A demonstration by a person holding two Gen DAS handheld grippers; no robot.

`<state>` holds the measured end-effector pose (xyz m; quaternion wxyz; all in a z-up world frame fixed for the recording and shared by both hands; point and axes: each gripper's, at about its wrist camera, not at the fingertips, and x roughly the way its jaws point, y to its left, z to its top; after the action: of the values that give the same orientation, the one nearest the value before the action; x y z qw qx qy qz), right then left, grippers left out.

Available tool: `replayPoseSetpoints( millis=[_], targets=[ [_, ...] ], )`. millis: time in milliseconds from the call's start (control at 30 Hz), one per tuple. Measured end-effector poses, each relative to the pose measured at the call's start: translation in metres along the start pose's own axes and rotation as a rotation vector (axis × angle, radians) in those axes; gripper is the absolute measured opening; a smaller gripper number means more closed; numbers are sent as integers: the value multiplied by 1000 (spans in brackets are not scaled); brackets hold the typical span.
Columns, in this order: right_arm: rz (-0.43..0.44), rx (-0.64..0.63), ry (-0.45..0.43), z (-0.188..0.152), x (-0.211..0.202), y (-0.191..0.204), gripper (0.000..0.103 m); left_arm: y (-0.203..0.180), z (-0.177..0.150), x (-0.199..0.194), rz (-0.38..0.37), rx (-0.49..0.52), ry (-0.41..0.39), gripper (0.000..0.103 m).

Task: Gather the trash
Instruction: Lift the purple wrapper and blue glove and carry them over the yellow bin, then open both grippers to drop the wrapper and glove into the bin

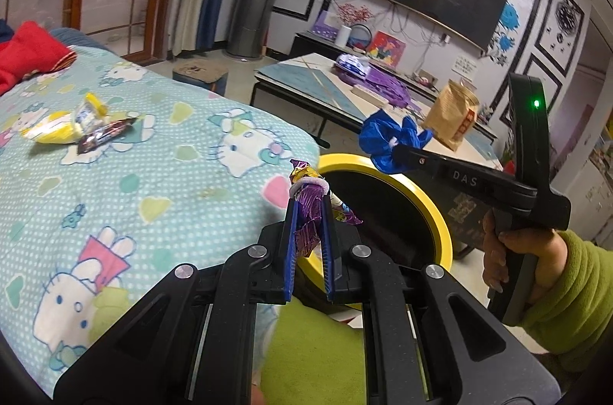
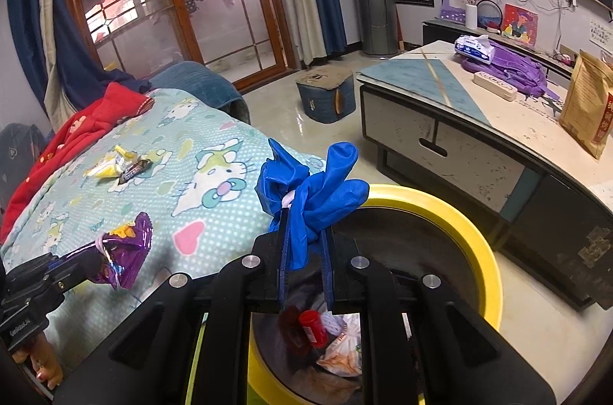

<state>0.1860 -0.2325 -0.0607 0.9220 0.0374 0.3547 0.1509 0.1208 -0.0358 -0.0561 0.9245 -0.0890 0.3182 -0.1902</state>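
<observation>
Purple foil, a crumpled purple wrapper (image 1: pixel 308 213), sits pinched between the blue pads of the left hand-held gripper (image 1: pixel 309 202), whose jaws are drawn narrow around it. Just beyond and to the right of that gripper stands the yellow-rimmed trash bin (image 1: pixel 440 213). The right hand-held gripper (image 2: pixel 304 213) clamps a bunched blue glove (image 2: pixel 306 182) directly over the bin's mouth, with rubbish lying below it inside. Farther off to the left, on the patterned bed (image 1: pixel 115 175), lie a yellow wrapper (image 1: pixel 53 129) and a dark wrapper (image 1: pixel 105 135).
</observation>
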Motion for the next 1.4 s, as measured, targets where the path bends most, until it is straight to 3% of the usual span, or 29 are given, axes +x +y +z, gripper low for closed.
replayPoseSetpoints(
  millis=[500, 833, 1400],
  targets=[
    [-53, 75, 16, -15, -9, -42, 13, -44, -12, 32, -53, 116, 57, 7],
    [-48, 145, 104, -25, 5, -66, 14, -64, -15, 48, -84, 175, 74, 7],
    [-18, 181, 159, -32, 21, -74, 14, -71, -7, 85, -95, 178, 132, 7]
  ],
)
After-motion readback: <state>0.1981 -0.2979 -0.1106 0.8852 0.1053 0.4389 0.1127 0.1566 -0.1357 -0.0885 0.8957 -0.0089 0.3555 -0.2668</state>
